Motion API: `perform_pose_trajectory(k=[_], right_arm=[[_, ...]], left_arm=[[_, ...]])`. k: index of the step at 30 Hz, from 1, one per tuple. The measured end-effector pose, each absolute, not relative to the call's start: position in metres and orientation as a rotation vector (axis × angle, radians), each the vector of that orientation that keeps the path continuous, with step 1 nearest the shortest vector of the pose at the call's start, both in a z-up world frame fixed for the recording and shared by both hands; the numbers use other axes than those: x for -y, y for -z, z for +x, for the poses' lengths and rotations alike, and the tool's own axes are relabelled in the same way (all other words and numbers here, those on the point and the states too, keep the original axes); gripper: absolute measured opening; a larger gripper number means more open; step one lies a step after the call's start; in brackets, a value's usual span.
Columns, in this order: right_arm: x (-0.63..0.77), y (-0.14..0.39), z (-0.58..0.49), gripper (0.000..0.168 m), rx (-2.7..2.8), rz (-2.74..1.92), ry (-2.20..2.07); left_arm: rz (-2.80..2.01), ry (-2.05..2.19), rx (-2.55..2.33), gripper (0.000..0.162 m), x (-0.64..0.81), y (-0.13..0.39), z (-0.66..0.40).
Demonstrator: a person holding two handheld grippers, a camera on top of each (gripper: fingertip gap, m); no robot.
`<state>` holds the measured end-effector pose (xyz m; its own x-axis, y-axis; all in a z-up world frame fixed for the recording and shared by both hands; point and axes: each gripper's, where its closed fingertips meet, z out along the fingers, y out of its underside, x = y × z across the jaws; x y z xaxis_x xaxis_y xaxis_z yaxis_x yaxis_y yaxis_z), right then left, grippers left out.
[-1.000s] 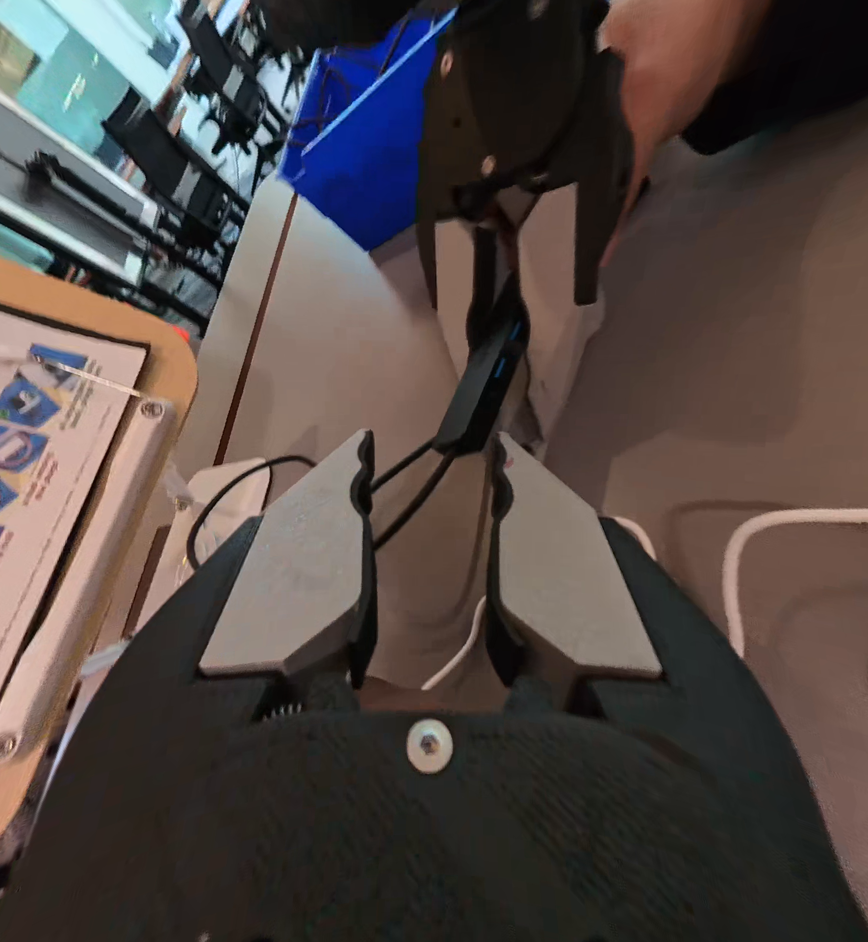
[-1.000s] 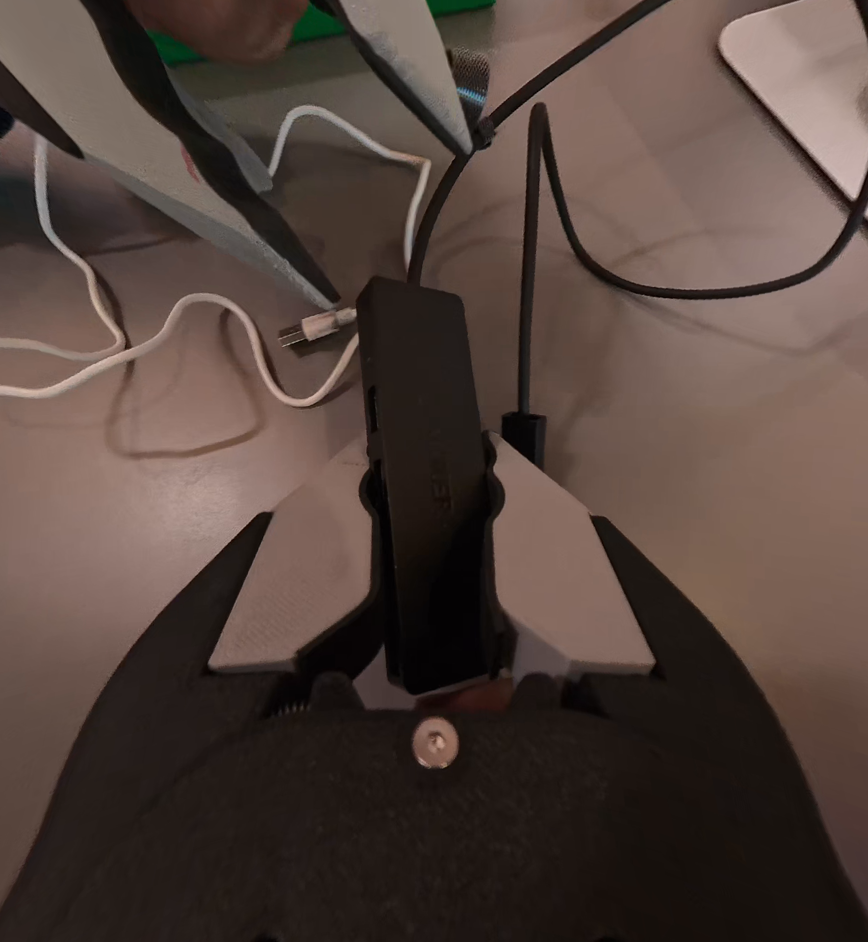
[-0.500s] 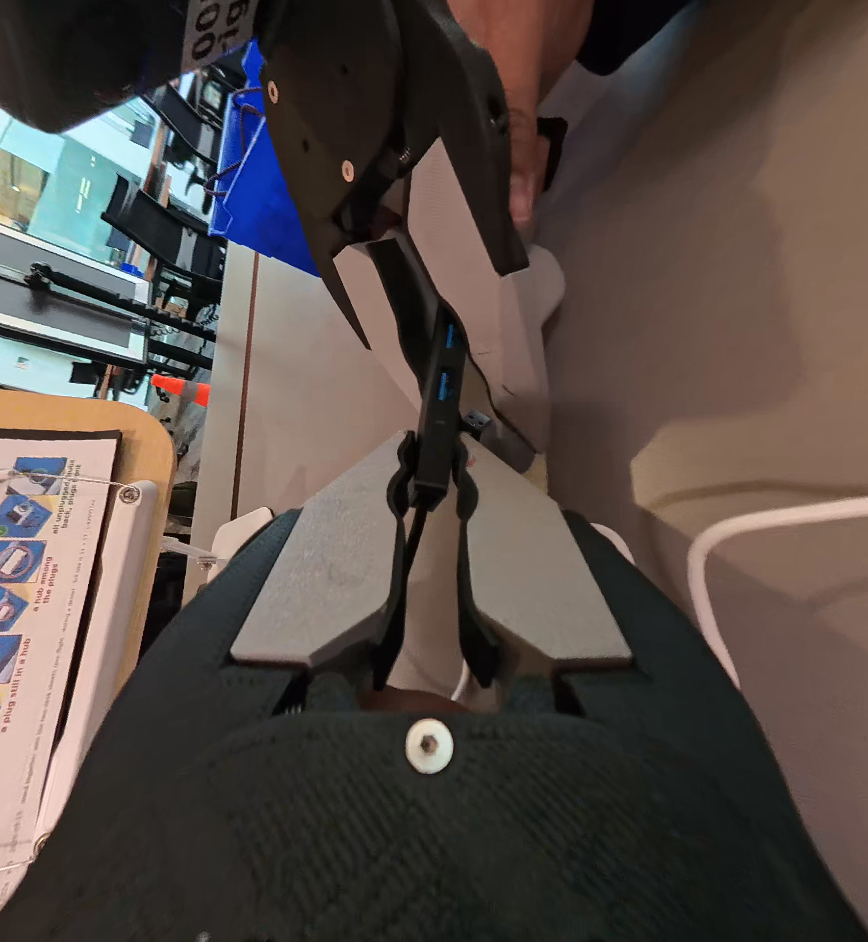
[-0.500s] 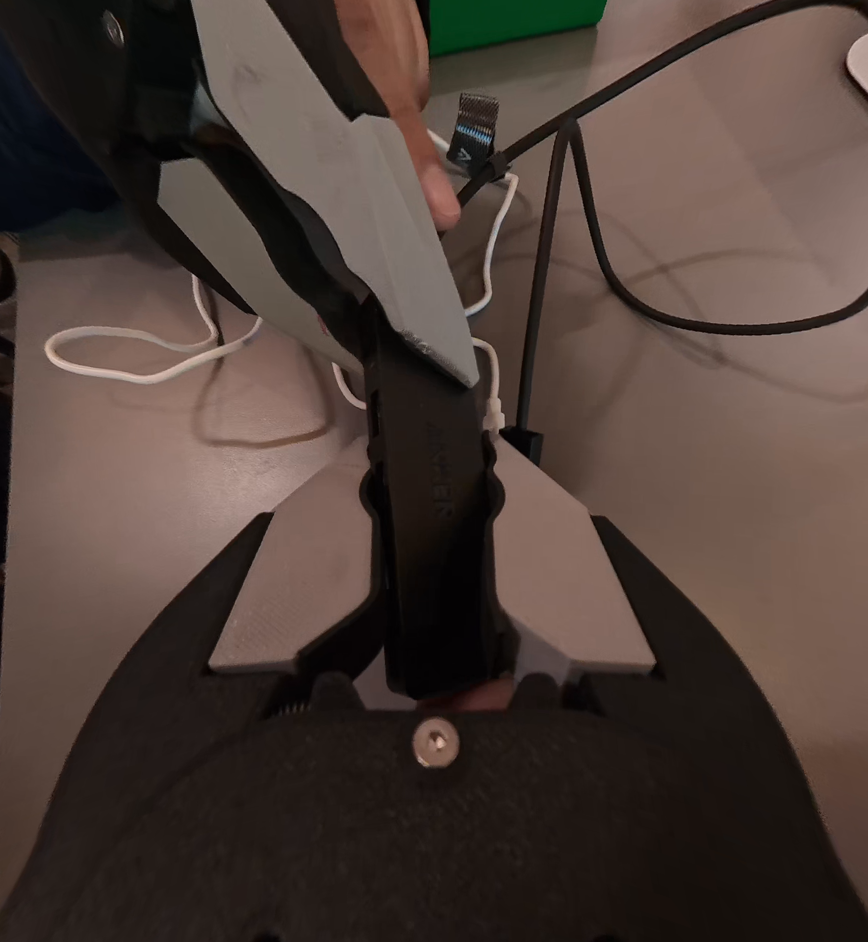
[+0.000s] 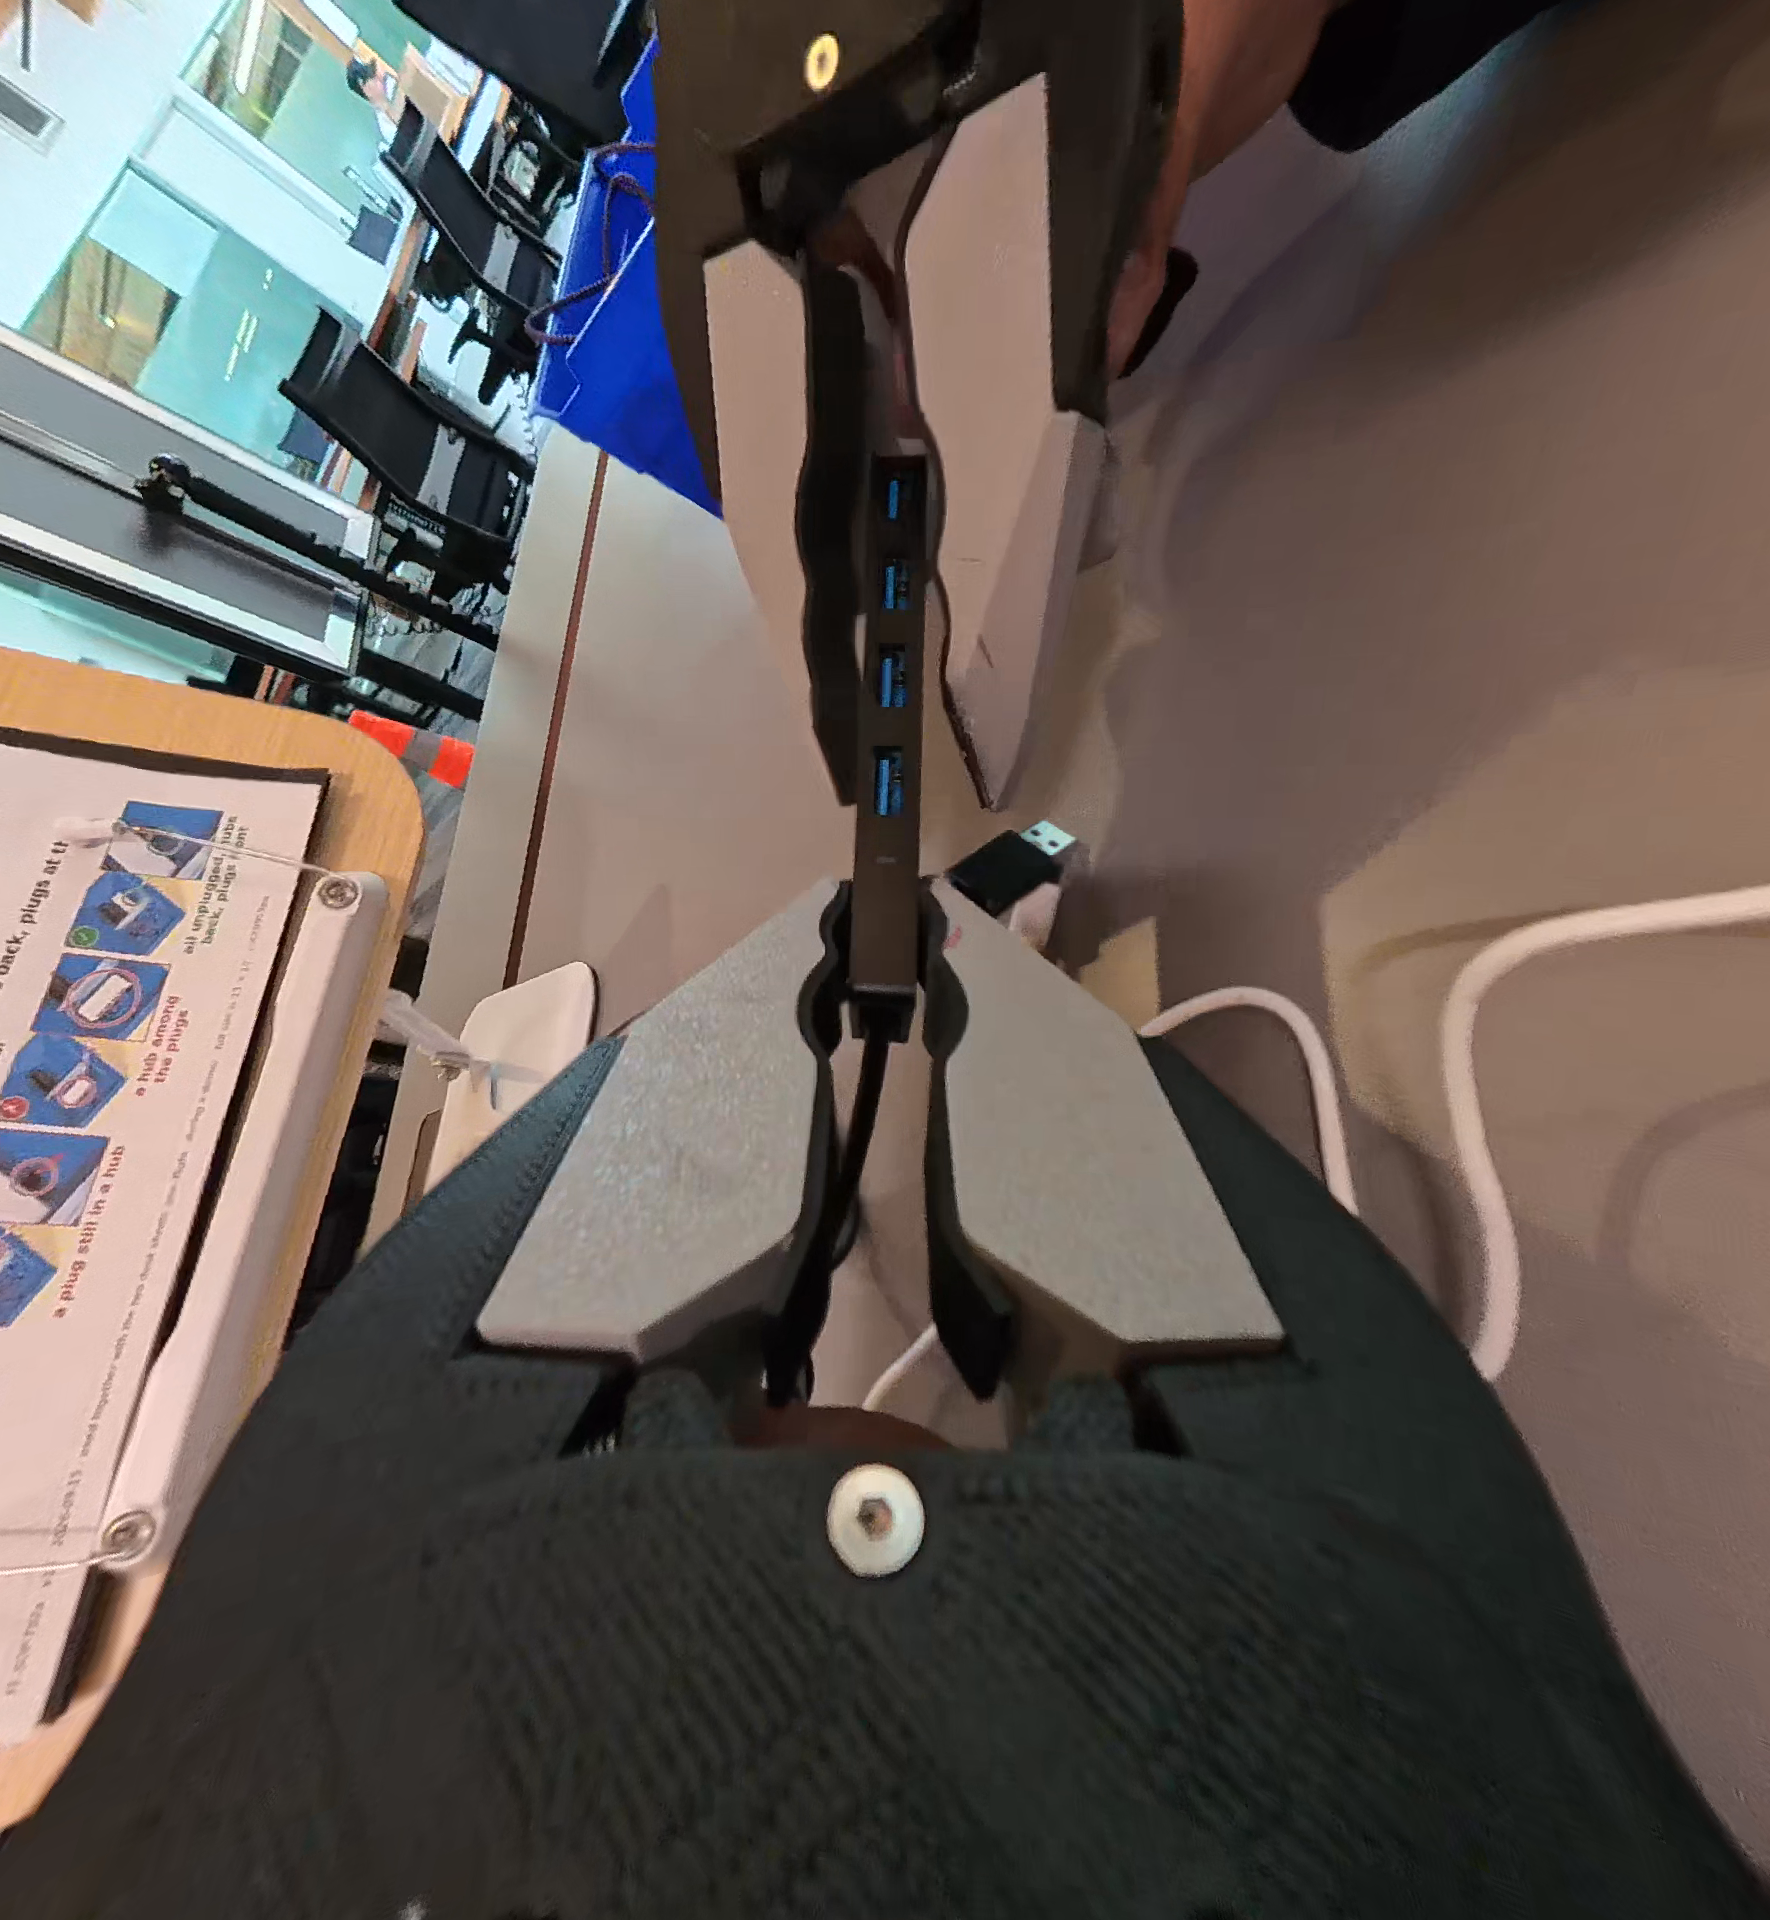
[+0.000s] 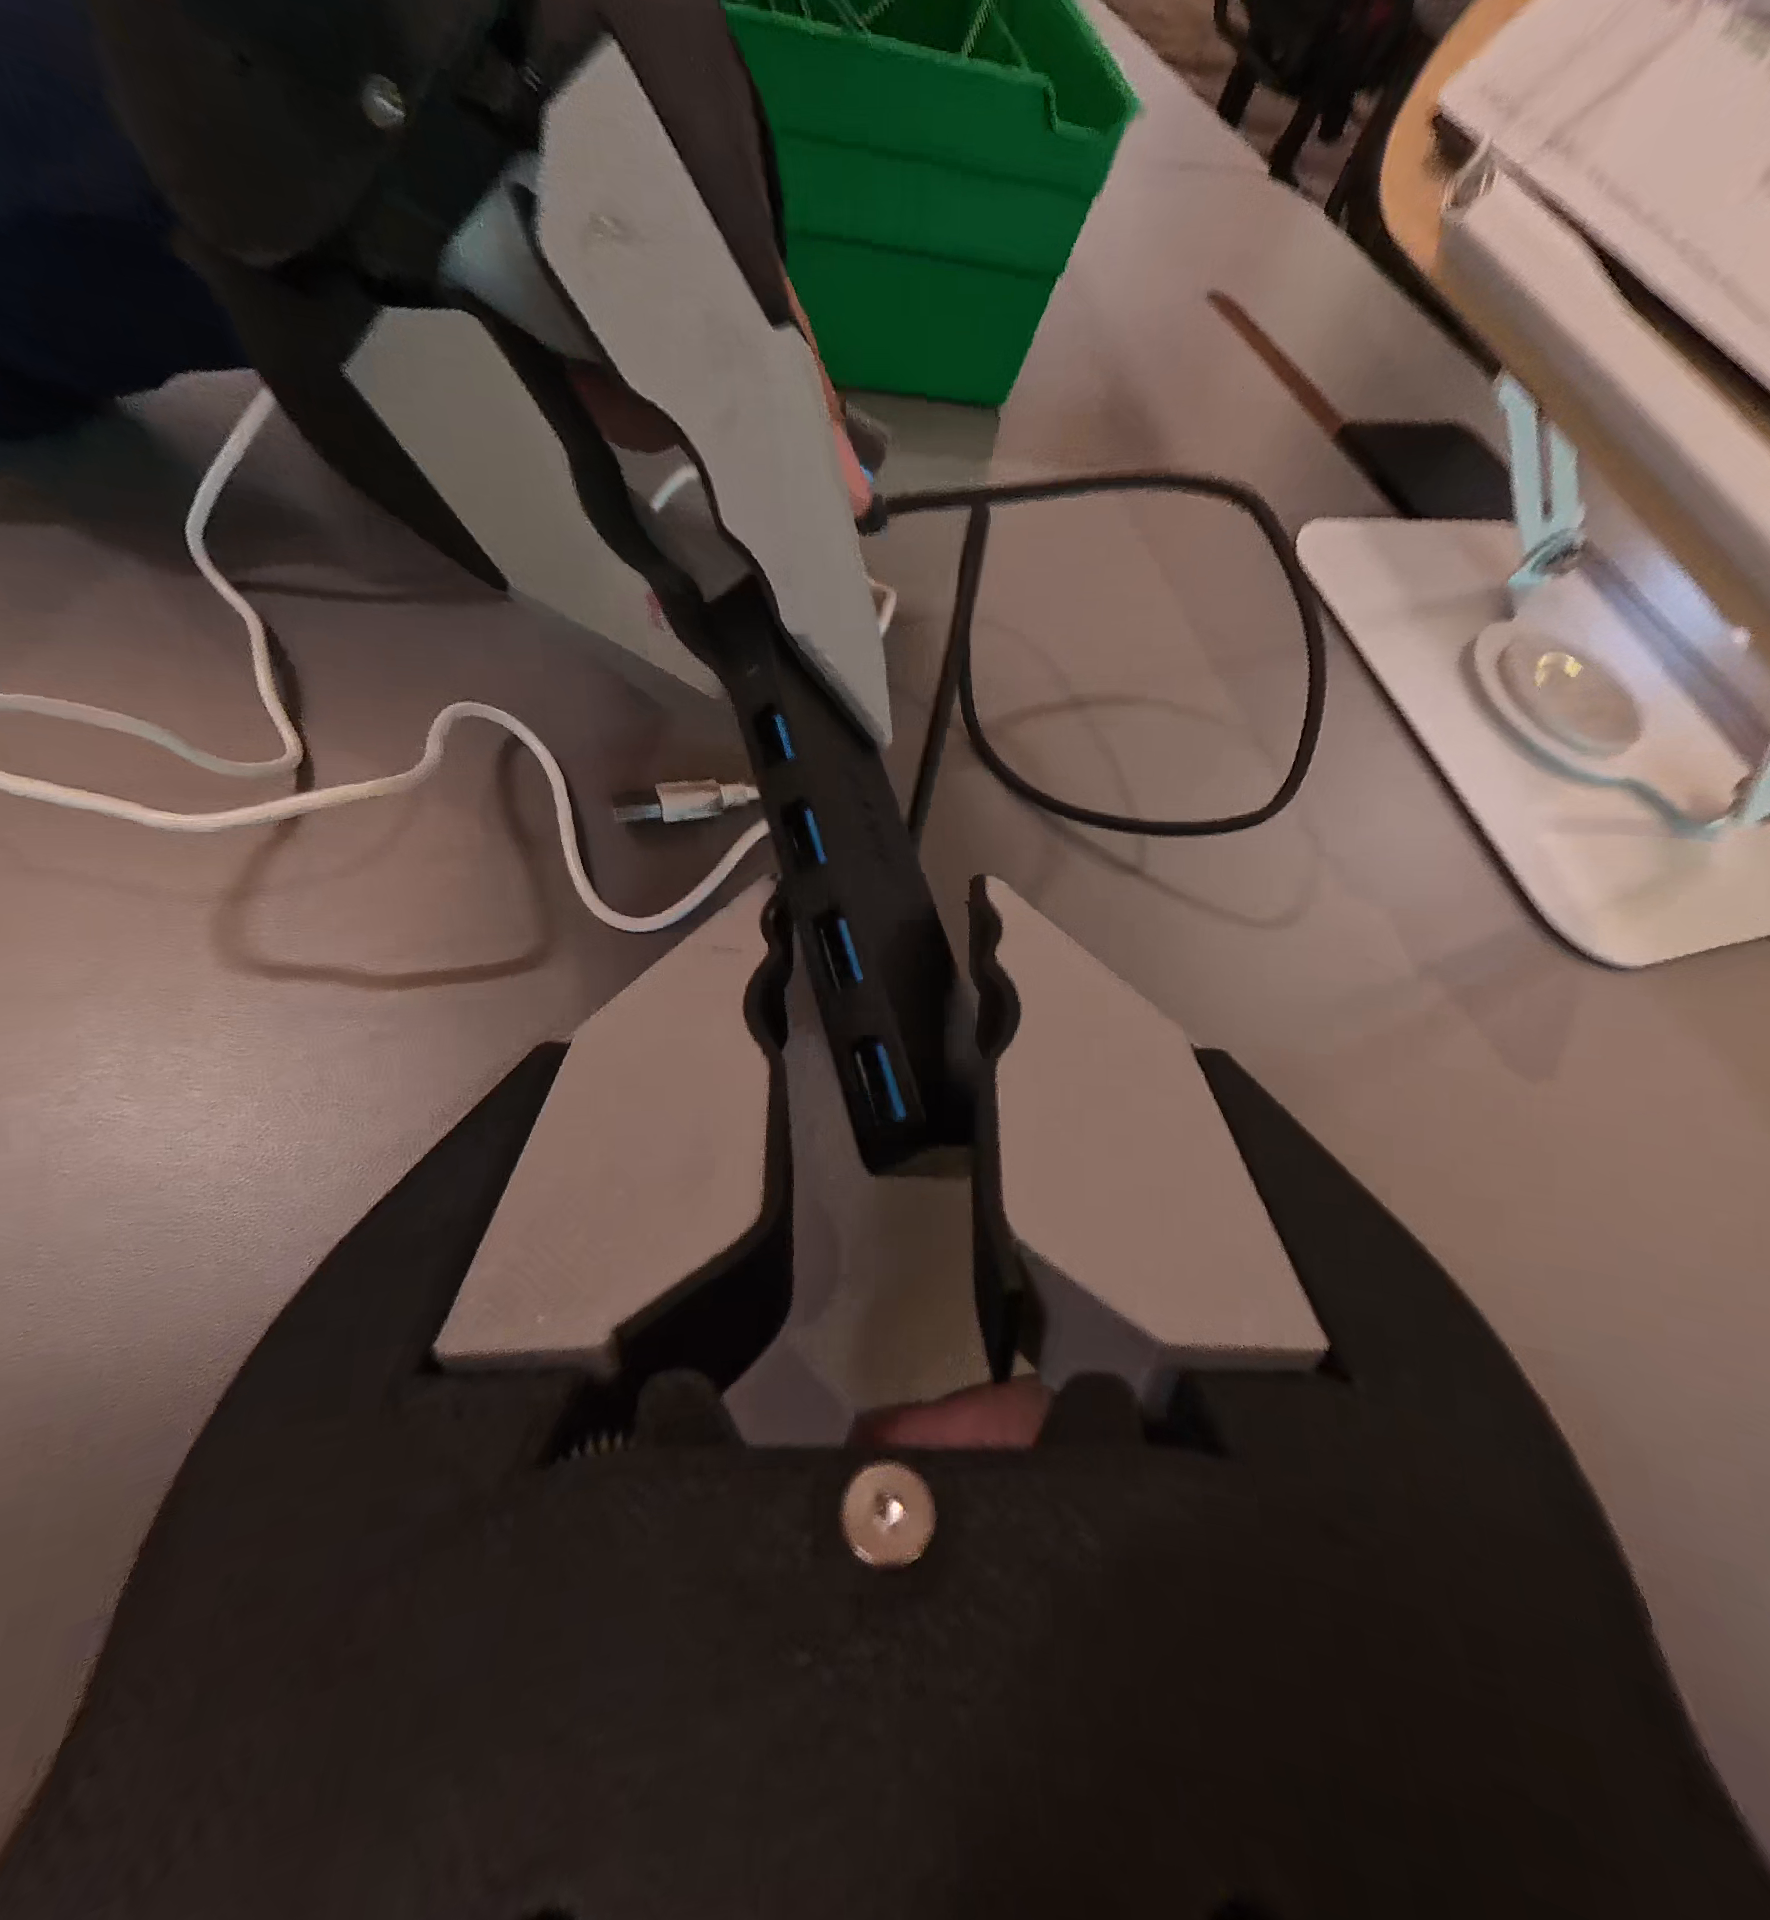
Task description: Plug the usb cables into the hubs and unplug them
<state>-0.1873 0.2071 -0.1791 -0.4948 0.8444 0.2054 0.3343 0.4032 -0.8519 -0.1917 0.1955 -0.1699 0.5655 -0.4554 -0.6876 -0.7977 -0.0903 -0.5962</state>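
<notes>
A black USB hub (image 5: 886, 727) with several blue ports hangs in the air between the two grippers. My left gripper (image 5: 881, 914) is shut on the hub's cable end, and the hub's black cable runs back between the fingers. My right gripper (image 6: 876, 899) is open. The hub's free end (image 6: 860, 997) lies between its fingers, leaning on the right finger (image 6: 985, 987) with a gap on the left. The right gripper (image 5: 912, 795) shows at the top of the left wrist view. A white cable's silver plug (image 6: 689, 805) and a black USB plug (image 5: 1016, 862) lie on the grey table.
A green bin (image 6: 922, 208) stands at the far side of the right wrist view and a blue bin (image 5: 621, 312) in the left wrist view. A white stand base (image 6: 1587, 779) carries a board with an instruction sheet (image 5: 81, 1039). A black cable loop (image 6: 1276, 623) and white cable (image 5: 1483, 1039) lie on the table. My two grippers' fingertips are within a few centimetres of each other.
My left gripper moved onto the hub's cable end and shut on it. My right gripper, which was gripping the hub, has opened, and the hub has turned so its blue ports show.
</notes>
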Motion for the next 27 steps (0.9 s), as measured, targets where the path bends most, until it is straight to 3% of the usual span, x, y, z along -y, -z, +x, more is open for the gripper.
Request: perform_pose_trajectory(k=[7, 27], right_arm=[[-0.187, 0.156, -0.182, 0.013, 1.932, -0.633, -0.907], [-0.193, 0.157, -0.187, 0.008, 1.887, -0.600, -0.774]], left_arm=[[-1.600, -0.258, -1.031, 0.008, -0.187, 0.154, -0.178], [-1.624, -0.350, -0.933, 0.018, -0.198, 0.158, -0.192]])
